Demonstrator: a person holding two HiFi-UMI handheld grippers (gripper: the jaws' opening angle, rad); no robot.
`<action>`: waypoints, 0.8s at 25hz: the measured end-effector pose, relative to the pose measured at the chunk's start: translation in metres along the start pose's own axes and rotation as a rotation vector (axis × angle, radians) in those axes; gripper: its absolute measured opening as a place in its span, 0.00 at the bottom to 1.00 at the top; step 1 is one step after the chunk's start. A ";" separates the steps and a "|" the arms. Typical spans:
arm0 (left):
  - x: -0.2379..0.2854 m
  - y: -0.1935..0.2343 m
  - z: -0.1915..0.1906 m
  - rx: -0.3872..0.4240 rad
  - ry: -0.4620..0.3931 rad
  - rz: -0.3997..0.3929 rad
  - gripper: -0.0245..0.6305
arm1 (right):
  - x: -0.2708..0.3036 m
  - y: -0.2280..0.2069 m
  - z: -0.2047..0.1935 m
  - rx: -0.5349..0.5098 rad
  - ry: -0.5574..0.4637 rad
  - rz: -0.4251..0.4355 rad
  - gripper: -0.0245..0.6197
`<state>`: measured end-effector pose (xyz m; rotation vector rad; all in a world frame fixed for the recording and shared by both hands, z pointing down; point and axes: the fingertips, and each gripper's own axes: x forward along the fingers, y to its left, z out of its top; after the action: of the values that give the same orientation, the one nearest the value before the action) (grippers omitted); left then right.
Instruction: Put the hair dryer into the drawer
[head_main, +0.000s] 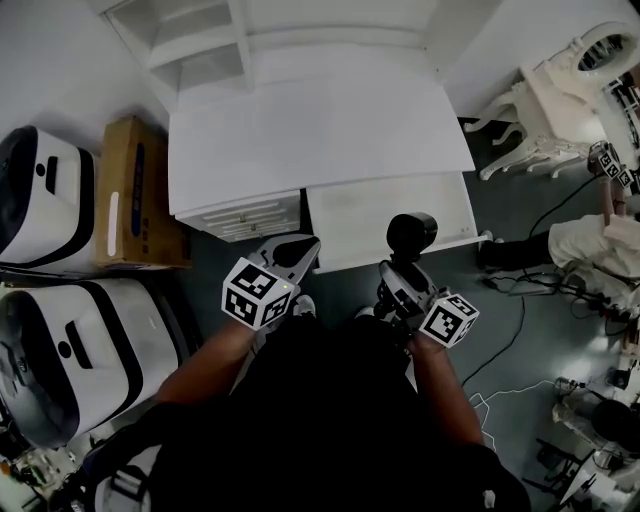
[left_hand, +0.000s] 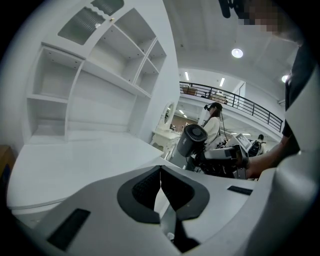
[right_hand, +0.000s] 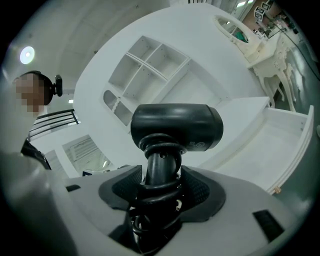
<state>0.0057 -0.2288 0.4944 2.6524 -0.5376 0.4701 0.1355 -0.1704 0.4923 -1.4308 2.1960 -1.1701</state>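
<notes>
Right tool: (right_hand: 161, 192) its jaws are clamped on the handle of the hair dryer (right_hand: 176, 127), one pad on each side. The grip sits low on the handle, so the heavy head stands upright above the jaws and should carry without swinging.
Cord: (right_hand: 159, 186) dark loops lie round the handle between the pads. They are probably the dryer's own lead wound up, though the view is too close to be sure. Pinched in the grip, it cannot trail.
Where the dryer is: lower centre-right of the head view, in the air over the front edge of the drawer, not yet inside it.
Drawer: (head_main: 365, 215) it stands pulled out from under the worktop (head_main: 320, 125) at mid-frame. Its bare white floor shows, so there is room for the dryer.
Left tool: (left_hand: 160, 172) its jaws are pressed together with nothing between them. It is held just left of the drawer's front corner, apart from the dryer, and seems idle now that the drawer is open.
Step in hand: carrying the dryer to the drawer; most of the task remains.
Next move: lower the dryer and lay it on its side, since the upright head would likely stop the drawer closing.
</notes>
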 end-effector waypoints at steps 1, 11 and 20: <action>0.002 0.001 0.001 0.002 0.000 0.002 0.05 | 0.004 0.000 0.004 -0.004 0.005 0.005 0.44; 0.019 0.017 0.001 -0.071 -0.024 0.124 0.05 | 0.029 -0.021 0.030 -0.111 0.142 0.077 0.44; 0.058 0.032 -0.002 -0.179 -0.035 0.278 0.05 | 0.064 -0.072 0.029 -0.273 0.424 0.132 0.44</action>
<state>0.0417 -0.2722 0.5289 2.4288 -0.9217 0.4327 0.1686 -0.2523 0.5398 -1.1870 2.7857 -1.2576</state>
